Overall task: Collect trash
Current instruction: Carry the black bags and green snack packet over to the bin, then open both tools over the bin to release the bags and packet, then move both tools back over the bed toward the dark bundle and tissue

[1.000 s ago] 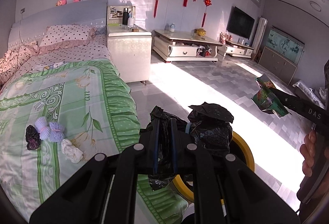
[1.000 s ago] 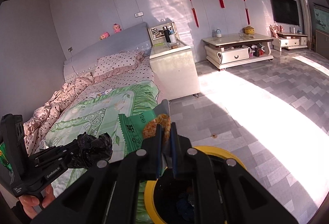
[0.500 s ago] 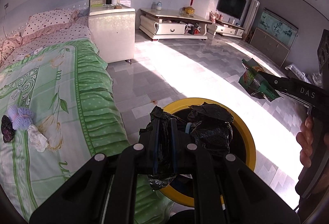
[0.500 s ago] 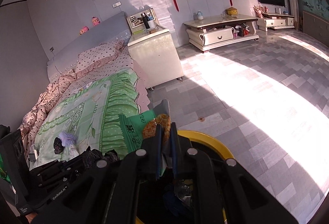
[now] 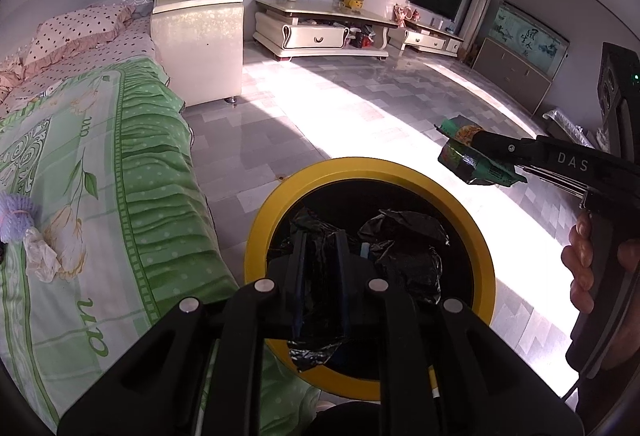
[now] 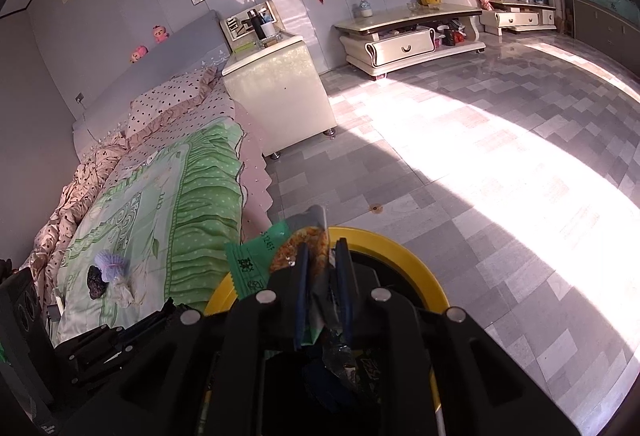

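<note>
Both wrist cams tilt down, close over yellow-rimmed bin [image 5: 256,236] (shared, w/ bed [image 6: 168,196]).

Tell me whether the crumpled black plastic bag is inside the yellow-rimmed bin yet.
Not yet: the crumpled black plastic bag hangs between the left tongs above the yellow-rimmed bin.

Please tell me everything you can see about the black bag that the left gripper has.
The black bag is thin, glossy plastic, crumpled into a lumpy wad. The left gripper, its jaws opening, has one part of it between them; a torn flap hangs below and the larger lump bulges to the right. It hangs over the mouth of the yellow-rimmed bin, beside the bed. What is inside cannot be seen.
</note>
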`<state>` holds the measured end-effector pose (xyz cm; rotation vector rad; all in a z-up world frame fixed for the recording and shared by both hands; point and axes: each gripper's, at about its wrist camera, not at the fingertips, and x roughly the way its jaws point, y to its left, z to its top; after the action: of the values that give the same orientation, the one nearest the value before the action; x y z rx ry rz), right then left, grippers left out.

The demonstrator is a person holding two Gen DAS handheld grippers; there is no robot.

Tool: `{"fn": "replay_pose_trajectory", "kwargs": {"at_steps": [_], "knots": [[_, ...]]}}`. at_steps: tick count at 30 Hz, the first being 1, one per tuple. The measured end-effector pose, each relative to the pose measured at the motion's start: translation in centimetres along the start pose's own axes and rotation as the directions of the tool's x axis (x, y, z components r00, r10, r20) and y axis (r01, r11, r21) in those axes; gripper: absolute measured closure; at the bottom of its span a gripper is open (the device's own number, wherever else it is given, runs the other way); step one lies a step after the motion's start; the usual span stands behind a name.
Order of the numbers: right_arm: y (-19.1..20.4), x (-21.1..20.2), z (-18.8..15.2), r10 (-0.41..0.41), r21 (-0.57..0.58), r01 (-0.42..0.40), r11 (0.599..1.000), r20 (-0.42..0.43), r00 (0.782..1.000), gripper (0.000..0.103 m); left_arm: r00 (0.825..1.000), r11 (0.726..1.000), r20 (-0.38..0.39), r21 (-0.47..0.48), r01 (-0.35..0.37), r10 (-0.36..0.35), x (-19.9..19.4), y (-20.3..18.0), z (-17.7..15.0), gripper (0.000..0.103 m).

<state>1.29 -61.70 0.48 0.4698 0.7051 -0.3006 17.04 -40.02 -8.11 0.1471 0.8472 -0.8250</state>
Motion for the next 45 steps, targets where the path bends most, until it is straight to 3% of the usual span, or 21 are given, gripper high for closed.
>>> {"fn": "replay_pose_trajectory", "kwargs": {"at_steps": [2,4,8,10,18,23,33,45], "knots": [[0.1,-0.2,0.0,-0.006,0.002,0.006,1.0,0.001,1.0,0.09,1.0,1.0,-0.002,-0.006,0.006,-0.006,-0.2,0.0,-0.1,0.084],[0.1,-0.4,0.0,-0.02,0.001,0.02,1.0,0.008,1.0,0.088,1.0,1.0,0.005,-0.006,0.003,-0.003,-0.4,0.1,-0.3,0.073],[0.3,-0.8,0.1,-0.037,0.003,0.036,0.999,0.02,0.999,0.079,1.0,1.0,0.019,-0.015,-0.006,0.006,-1.1,0.6,-0.4,0.063],[0.3,-0.9,0.0,-0.038,0.004,0.038,0.999,0.021,0.999,0.072,1.0,1.0,0.026,-0.024,-0.012,0.013,-1.5,1.0,-0.4,0.053],[2.4,-0.9,0.0,-0.009,-0.023,0.01,1.0,0.014,1.0,0.051,0.993,0.995,0.077,-0.051,-0.086,0.09,-4.1,4.0,-0.4,0.038],[5.6,-0.9,-0.1,0.028,-0.073,-0.027,0.997,0.008,1.0,0.045,0.983,0.986,0.107,-0.093,-0.138,0.148,-6.5,7.5,-0.5,0.035],[15.1,-0.4,-0.5,0.116,-0.205,-0.11,0.973,0.019,0.993,0.043,0.955,0.945,0.144,-0.241,-0.221,0.26,-11.7,17.0,-1.6,0.031],[28.4,4.7,-2.8,0.21,-0.372,-0.222,0.901,-0.073,0.975,0.042,0.893,0.854,0.131,-0.378,-0.357,0.431,-16.5,29.5,-3.1,0.029]]}}
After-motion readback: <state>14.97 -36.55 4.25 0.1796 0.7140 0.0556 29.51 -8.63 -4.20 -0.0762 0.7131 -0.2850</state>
